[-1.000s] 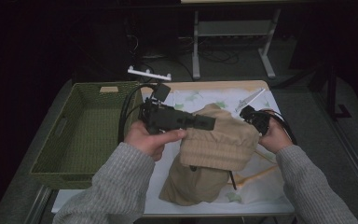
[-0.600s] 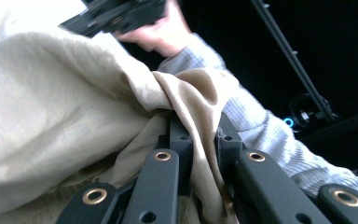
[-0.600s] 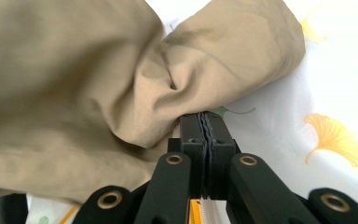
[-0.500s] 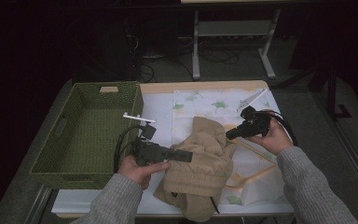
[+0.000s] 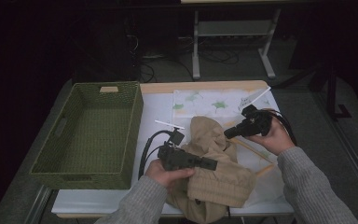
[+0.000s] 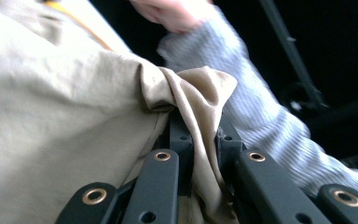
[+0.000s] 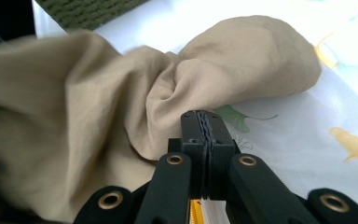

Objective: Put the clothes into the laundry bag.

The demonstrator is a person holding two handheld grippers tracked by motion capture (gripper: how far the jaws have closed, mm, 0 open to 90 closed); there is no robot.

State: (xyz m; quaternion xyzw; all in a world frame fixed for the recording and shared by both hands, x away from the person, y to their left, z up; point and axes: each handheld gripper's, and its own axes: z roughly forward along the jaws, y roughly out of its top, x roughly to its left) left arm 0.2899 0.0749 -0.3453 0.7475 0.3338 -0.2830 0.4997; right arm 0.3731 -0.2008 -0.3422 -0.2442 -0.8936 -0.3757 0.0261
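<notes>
**Tan garment pinched by both tongs over the white-covered bench**

At the left, a green woven basket (image 5: 87, 128) is seen standing on the bench (image 5: 156, 105), just beside the white cover. Next, the left tongs (image 5: 213, 164) are clamped on a fold of the tan garment (image 5: 219, 175), cloth bunched between the jaws in the left gripper view (image 6: 200, 112). The garment is heaped on the bench's near middle, its lower edge draped over the front rim. A leaf-printed sheet (image 5: 214, 102) is spread under and behind it. Further right, the right tongs (image 5: 227, 134) are closed tight on the garment's upper edge, a twist of fabric gathered at the tips in the right gripper view (image 7: 177, 93). Beyond the bench, a dark room is made out, with a pale metal stand (image 5: 233, 32) and cables on the floor.
</notes>
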